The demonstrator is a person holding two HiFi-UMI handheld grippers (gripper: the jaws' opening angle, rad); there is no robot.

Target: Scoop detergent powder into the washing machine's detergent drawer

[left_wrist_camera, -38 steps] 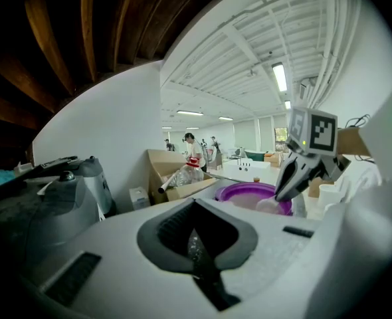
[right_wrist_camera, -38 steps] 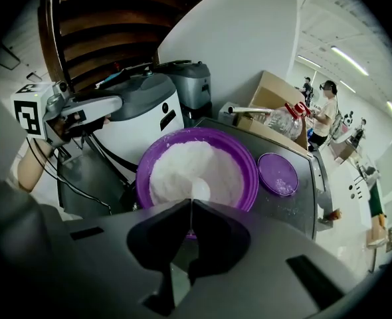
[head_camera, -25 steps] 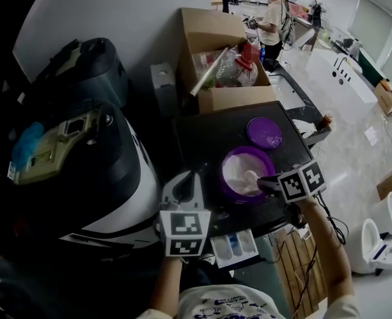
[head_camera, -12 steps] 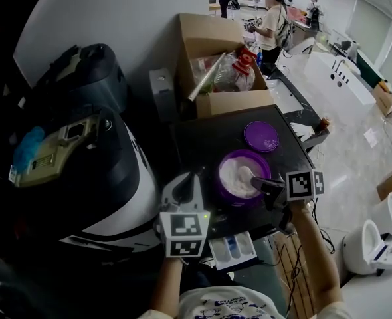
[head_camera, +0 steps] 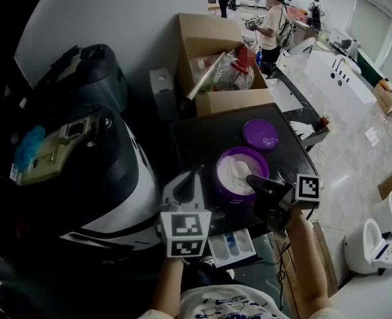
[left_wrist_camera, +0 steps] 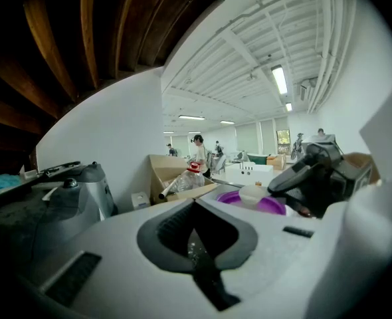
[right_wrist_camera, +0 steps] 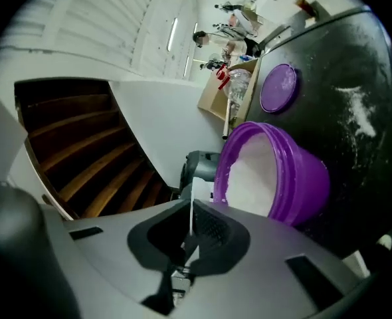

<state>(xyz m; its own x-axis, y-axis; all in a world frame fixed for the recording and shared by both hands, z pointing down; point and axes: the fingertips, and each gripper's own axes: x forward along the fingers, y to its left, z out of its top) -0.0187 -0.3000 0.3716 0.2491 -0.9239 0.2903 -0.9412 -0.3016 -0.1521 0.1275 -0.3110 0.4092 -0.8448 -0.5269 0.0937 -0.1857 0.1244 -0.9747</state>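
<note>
The detergent powder (head_camera: pixel 234 171) lay in the open purple tub (head_camera: pixel 221 181), which stood on the dark worktop (head_camera: pixel 202 138) near its front edge. The right gripper (head_camera: pixel 256 182) hung over the rim of the tub, its jaws closed on the thin white handle of the scoop (right_wrist_camera: pixel 191 208). How full the bowl of the scoop was, I could not tell.

The detergent drawer (head_camera: pixel 232 246) stood pulled out below the front edge of the worktop, between the two grippers. The way from the tub to the drawer went over this edge, and I think this was the main risk: a tilted or shaken scoop could drop powder on the worktop or on the floor. Some spilled powder (right_wrist_camera: pixel 359 111) already lay on the worktop beside the tub. The handle was thin, so it could also turn between the jaws under a loaded bowl.

The left gripper (head_camera: pixel 191 181) hovered just beside the tub with its jaws together and nothing between them. A push from either gripper could shift the tub. The purple lid (head_camera: pixel 260 133) lay behind the tub, apart from it.
</note>
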